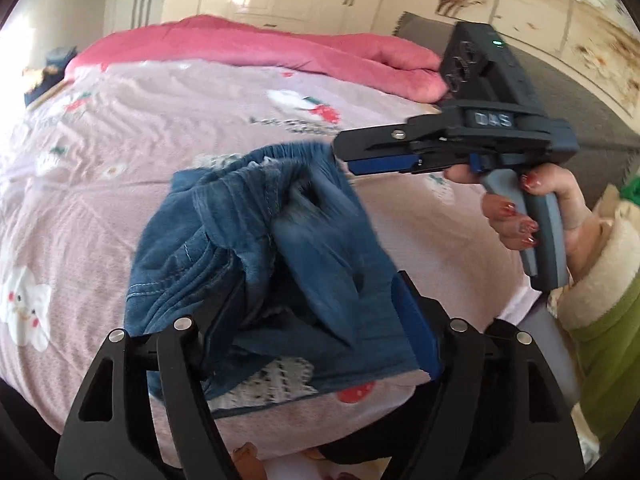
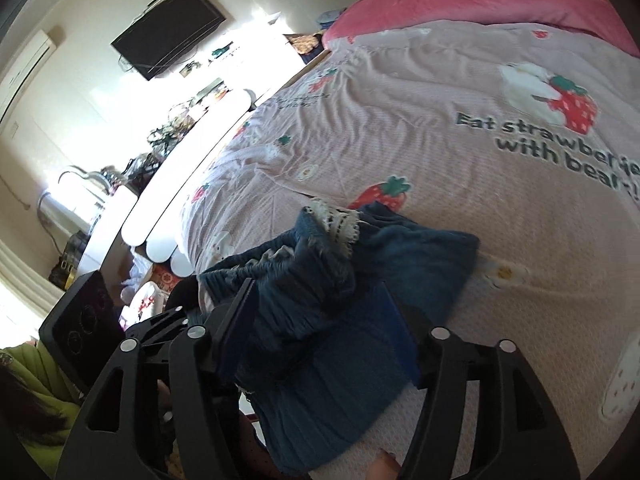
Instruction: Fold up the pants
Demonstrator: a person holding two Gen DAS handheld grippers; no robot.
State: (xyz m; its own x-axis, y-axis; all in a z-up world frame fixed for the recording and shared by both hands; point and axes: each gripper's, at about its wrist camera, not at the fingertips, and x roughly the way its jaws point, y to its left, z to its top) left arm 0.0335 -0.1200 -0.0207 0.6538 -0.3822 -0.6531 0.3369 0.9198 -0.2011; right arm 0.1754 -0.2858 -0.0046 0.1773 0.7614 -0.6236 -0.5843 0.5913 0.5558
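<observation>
Denim pants (image 1: 256, 240) bunched at frame centre on pink bedspread (image 1: 120, 128). Left gripper (image 1: 320, 320) fingers part-open, straddling cloth; hold uncertain. Right gripper (image 1: 360, 156) nearly closed, pinching the elastic waistband (image 1: 296, 148) edge. Soft, limp, light: grasp waistband, hems.

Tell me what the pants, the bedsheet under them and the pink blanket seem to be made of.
Pants: looks like soft blue denim, matte, with visible stitched seams, a gathered waistband and white lace trim. Bedsheet: thin printed woven fabric, probably cotton, finely textured and wrinkled. Pink blanket: plush, thick-looking, possibly fleece; too blurred to be sure.
</observation>
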